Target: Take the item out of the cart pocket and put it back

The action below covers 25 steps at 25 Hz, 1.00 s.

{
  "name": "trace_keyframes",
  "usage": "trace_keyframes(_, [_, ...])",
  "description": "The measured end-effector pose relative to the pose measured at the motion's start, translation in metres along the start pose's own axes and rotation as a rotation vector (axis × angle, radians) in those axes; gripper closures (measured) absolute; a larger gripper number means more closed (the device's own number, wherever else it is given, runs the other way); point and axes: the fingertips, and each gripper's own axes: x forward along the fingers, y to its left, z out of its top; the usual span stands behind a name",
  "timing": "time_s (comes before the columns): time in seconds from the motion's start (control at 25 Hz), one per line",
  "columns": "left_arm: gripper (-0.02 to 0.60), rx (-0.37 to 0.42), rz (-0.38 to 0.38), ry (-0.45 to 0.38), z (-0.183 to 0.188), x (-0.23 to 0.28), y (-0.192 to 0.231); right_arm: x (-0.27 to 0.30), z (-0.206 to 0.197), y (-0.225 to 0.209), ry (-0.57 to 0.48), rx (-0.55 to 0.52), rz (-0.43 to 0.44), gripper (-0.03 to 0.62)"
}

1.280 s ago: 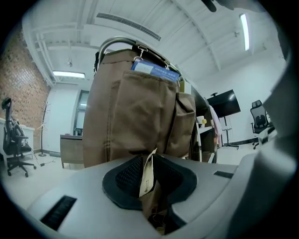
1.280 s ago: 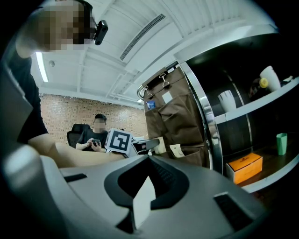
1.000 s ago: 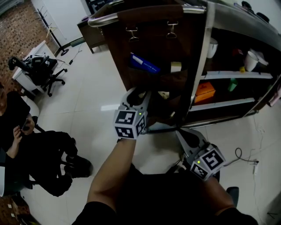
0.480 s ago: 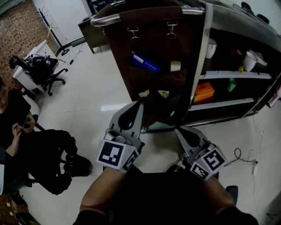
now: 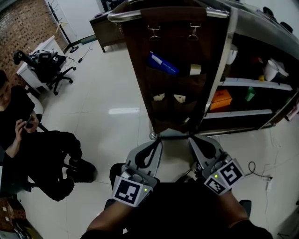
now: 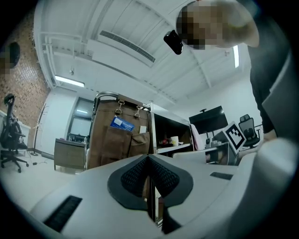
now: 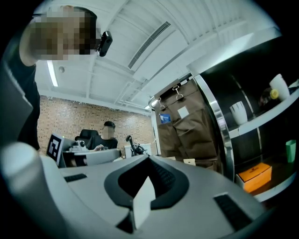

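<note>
A brown pocket organiser [image 5: 173, 84] hangs by two clips from the cart's handle [image 5: 131, 14]. Its upper pockets hold a blue packet [image 5: 162, 64] and a white tag [image 5: 195, 69]. Two small pale cards [image 5: 159, 97] stick out of the lower pockets. My left gripper [image 5: 156, 144] is drawn back below the organiser, shut with nothing between its pads [image 6: 161, 175]. My right gripper [image 5: 197, 140] is beside it, shut on a thin white card [image 7: 142, 200]. The organiser [image 6: 119, 140] stands well ahead of both grippers.
A person in black [image 5: 28, 140] sits at the left on the tiled floor side, near an office chair [image 5: 46, 70]. The cart's shelves [image 5: 252, 83] carry an orange box [image 5: 220, 99], a green bottle [image 5: 251, 93] and white cups [image 5: 271, 70]. A cable [image 5: 257, 165] lies at the right.
My left gripper was at the lower pocket with its jaws apart; it has pulled back toward me and shut with nothing in it. A pale card now shows in that pocket. The right gripper stayed.
</note>
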Motion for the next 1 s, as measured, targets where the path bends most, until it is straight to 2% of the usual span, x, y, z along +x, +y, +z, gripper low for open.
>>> trace_keyframes(0.32, [0.581,-0.029,-0.007,0.102,-0.054,0.0,-0.004,-0.001,-0.015,-0.006,0.04,-0.007,-0.03,0.58])
trace_keyframes(0.44, [0.581,-0.07,-0.002,0.126,-0.068,0.003,-0.001,0.001,-0.022,-0.006,0.059,0.009,-0.023,0.58])
trace_keyframes(1.0, [0.581,-0.056,-0.017,0.109,-0.068,0.009,-0.001,0.009,-0.033,-0.007,0.094,-0.004,-0.027,0.582])
